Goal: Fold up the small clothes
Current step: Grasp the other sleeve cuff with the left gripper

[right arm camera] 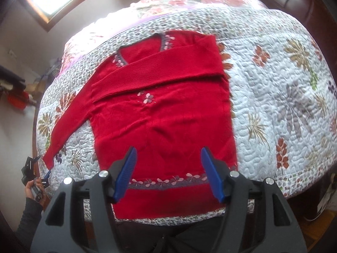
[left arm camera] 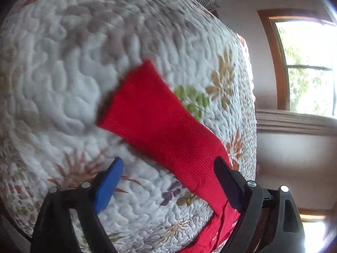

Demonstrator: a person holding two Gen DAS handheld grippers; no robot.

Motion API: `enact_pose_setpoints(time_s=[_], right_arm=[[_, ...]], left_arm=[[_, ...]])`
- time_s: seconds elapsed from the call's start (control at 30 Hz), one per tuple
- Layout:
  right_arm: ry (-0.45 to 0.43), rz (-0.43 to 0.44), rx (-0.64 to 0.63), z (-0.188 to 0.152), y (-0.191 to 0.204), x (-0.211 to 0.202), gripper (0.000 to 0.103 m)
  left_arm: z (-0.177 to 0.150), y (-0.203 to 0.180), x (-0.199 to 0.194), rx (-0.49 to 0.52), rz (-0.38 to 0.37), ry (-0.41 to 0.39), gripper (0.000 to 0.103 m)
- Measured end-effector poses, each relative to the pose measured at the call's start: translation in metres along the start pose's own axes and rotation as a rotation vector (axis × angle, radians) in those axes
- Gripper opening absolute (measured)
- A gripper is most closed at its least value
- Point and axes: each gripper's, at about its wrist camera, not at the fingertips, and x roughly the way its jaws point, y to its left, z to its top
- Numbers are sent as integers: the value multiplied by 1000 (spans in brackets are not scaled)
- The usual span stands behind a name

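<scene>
A red knitted sweater (right arm camera: 160, 113) lies flat, front up, on the quilted bed (right arm camera: 273, 97). One sleeve (right arm camera: 160, 69) is folded across the chest. The other sleeve (right arm camera: 67, 124) stretches out to the left, its cuff near the bed's edge. My right gripper (right arm camera: 168, 168) hovers open over the patterned hem (right arm camera: 166, 182), holding nothing. In the left wrist view the outstretched sleeve (left arm camera: 160, 126) runs from its cuff down past the right finger (left arm camera: 227, 183). My left gripper (left arm camera: 168, 181) is open around the sleeve's width, not clamped. The same left gripper (right arm camera: 43, 166) shows small beside the cuff.
A hand and dark sleeve (right arm camera: 31, 206) hold the left gripper at the bed's left edge. A window (left arm camera: 307, 67) and wall lie beyond the bed (left arm camera: 84, 63). Dark wooden furniture (right arm camera: 311, 4) stands behind it. Floral quilt spreads to the right of the sweater.
</scene>
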Motion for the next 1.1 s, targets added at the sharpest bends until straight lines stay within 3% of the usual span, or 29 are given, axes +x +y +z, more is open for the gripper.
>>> enact_pose_setpoints(time_s=[0.23,0.4,0.5,0.53,0.63,0.67,0.83,1.1], right_arm=[[-23,-14,-35,-2,13,-9,65],[-56,-29,4,-7,5,-19,65],[-63,-29,40,-10,-2,-22,66],[-62,-28,48,-12,-4,-22,66],[-56,-21,57,-14,-6,-21,66],[-56,-20,55,-14,-6,-21,66],[-70,-7,49,-14,-6,-23,66],[-88,22,58,-15,-13,-25,66]], left_arm=[[27,22,15,-102,-48,24,91],[25,8,25,-99,1,6,88],[30,8,20,-121,18,-19,66],[31,6,21,-108,27,-16,47],[33,3,15,-62,72,-25,17],[34,1,13,-48,82,-27,12],[33,-24,3,51,97,-45,7],[19,-112,-27,261,-22,-75,7]])
